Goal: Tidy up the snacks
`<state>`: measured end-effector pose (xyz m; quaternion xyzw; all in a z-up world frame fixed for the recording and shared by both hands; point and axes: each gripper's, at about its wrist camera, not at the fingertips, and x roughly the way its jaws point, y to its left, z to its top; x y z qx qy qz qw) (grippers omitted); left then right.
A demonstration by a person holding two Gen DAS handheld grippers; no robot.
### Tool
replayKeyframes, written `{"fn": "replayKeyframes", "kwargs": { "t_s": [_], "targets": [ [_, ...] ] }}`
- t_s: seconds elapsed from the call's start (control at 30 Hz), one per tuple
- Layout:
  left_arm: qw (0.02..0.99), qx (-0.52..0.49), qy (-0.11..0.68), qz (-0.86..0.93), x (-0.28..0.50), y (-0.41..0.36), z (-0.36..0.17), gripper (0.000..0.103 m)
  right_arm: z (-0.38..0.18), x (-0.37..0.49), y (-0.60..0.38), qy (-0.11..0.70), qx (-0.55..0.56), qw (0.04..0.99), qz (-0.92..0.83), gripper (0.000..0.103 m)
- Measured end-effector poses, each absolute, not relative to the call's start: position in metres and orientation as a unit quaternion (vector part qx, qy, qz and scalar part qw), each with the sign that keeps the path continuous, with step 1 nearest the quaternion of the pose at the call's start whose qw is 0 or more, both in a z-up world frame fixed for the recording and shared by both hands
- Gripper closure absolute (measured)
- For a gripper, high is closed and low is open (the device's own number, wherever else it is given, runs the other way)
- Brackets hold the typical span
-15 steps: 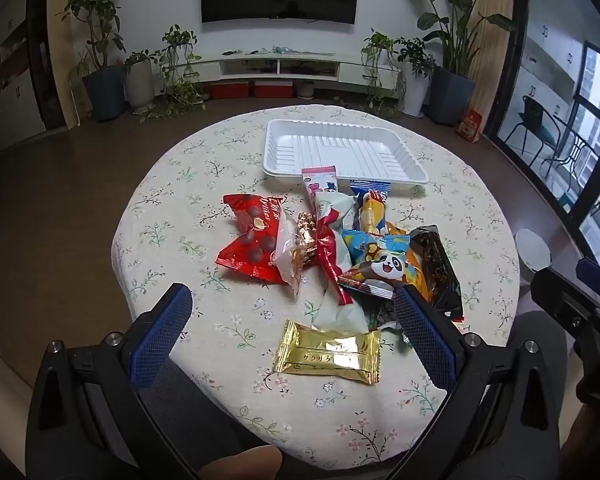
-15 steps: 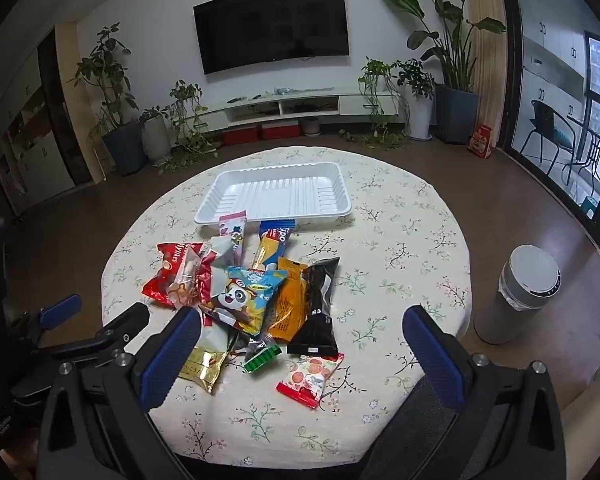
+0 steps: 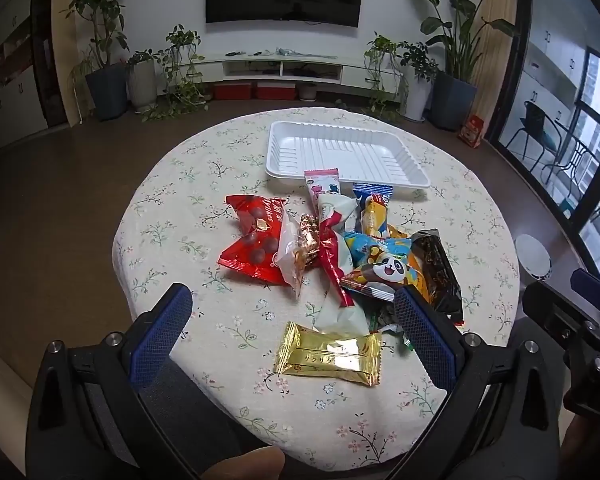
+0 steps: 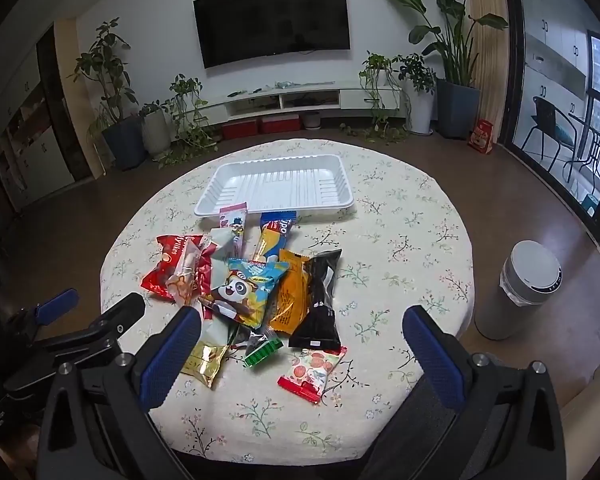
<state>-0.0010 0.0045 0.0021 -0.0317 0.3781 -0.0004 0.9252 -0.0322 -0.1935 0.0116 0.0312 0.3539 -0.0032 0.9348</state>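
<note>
Round table (image 4: 400, 216) with a floral cloth; the snacks lie in a loose heap at its middle and near side. White tray (image 4: 278, 184) sits on the far side of the table, holding nothing; a pink wrapper (image 4: 234, 224) and a blue-and-orange packet (image 4: 274, 236) lie just in front of its near rim.

Heap contents, left to right: red bag (image 3: 256, 240) of chocolate balls, a clear-and-gold twist beside it, a long red-and-white packet (image 3: 334, 248), panda packet (image 4: 240, 288) on top of the pile, orange packet (image 4: 292, 296) touching a black packet (image 4: 320, 300). Nearer the table's edge: gold packet (image 3: 328, 354), a small green-ended wrapper (image 4: 262, 350), and a red-and-white sweet packet (image 4: 312, 370) lying apart from the pile.

Left gripper (image 3: 292, 332): jaws wide apart, held above the near edge of the table, tilted downward; the gold packet shows between the fingers but nothing touches it. Right gripper (image 4: 300, 352): jaws likewise wide apart, tilted downward, nothing held; the sweet packet and green wrapper show between its fingers, untouched.

Grey bin (image 4: 516, 292) stands on the floor right of the table.
</note>
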Motion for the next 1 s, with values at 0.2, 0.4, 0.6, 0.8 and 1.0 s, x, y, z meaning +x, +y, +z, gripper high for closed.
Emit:
{"fn": "replayKeyframes", "kwargs": {
  "t_s": [0.2,0.4,0.6,0.8,1.0],
  "targets": [
    [0.925,-0.032,0.378,-0.001,-0.0004,0.0047,0.0016,0.000,0.0114,-0.0298,-0.1899,0.361,0.029,0.932,-0.003,0.000],
    [0.926,-0.032,0.377,0.000,-0.0009,0.0038,0.0002,0.000,0.0102,-0.0297,-0.1888,0.363,0.029,0.931,-0.002,0.000],
    [0.926,-0.033,0.377,0.000,-0.0009,0.0042,0.0004,0.000,0.0090,-0.0293,-0.1880,0.364,0.028,0.931,-0.004,0.000],
    [0.925,-0.033,0.377,0.000,-0.0008,0.0042,0.0003,0.000,0.0088,-0.0296,-0.1879,0.365,0.028,0.930,-0.004,0.000],
    [0.925,-0.034,0.377,0.000,-0.0007,0.0046,0.0002,0.000,0.0084,-0.0294,-0.1878,0.366,0.028,0.930,-0.004,0.000]
  ]
}}
